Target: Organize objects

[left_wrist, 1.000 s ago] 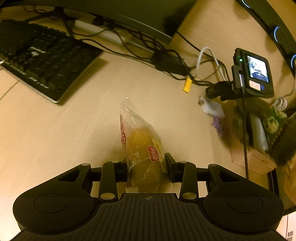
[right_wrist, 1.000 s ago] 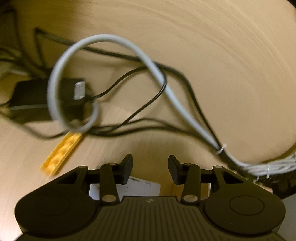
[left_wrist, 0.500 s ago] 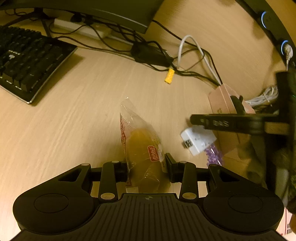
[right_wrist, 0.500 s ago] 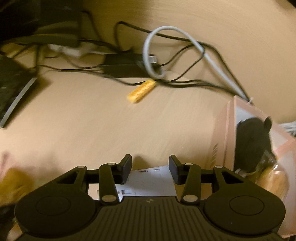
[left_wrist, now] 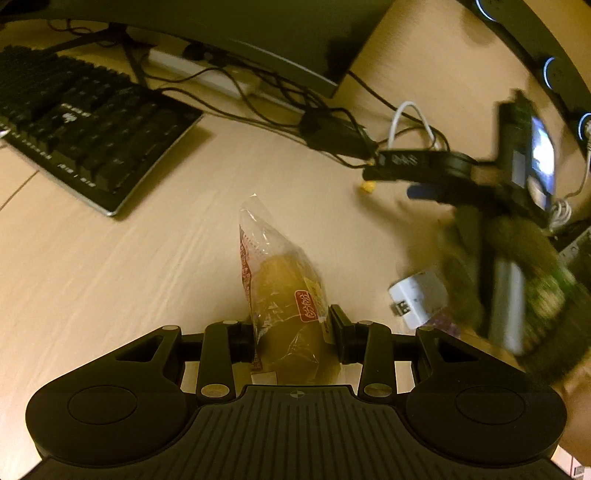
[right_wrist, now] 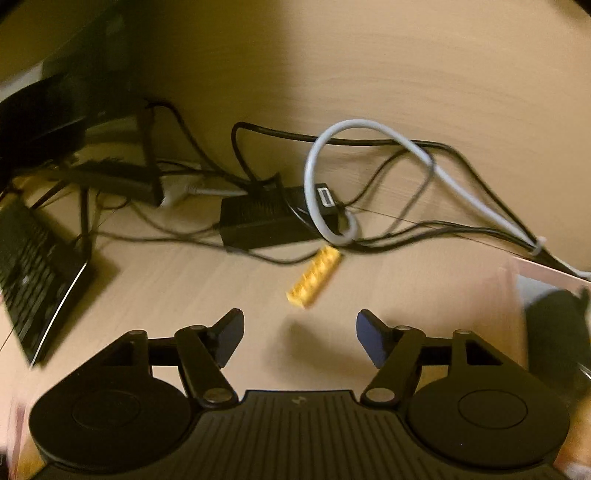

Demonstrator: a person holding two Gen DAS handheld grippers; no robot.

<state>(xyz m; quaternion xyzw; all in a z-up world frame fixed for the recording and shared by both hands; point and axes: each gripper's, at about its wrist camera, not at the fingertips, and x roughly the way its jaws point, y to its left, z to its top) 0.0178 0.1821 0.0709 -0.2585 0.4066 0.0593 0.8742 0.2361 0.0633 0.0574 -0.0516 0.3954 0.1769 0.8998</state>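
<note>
My left gripper (left_wrist: 293, 328) is shut on a clear plastic bag holding a bread roll (left_wrist: 286, 295), held above the wooden desk (left_wrist: 110, 266). A white charger plug (left_wrist: 417, 297) lies on the desk to the right of it. My right gripper (right_wrist: 299, 332) is open and empty, above the desk; in the left wrist view it shows blurred at the right (left_wrist: 417, 177). A yellow toy brick (right_wrist: 314, 277) lies just ahead of it, in front of a black power adapter (right_wrist: 266, 218) and a grey cable loop (right_wrist: 369, 155).
A black keyboard (left_wrist: 81, 122) sits at the left, under a monitor (left_wrist: 229, 29). A white power strip (left_wrist: 199, 75) and tangled black cables (left_wrist: 280, 110) run along the back. A pink cardboard box (right_wrist: 546, 295) stands at the right.
My right gripper has opened wide and let go of the white charger plug, which now lies on the desk. It has swung toward the yellow brick. My left gripper still holds the bread bag.
</note>
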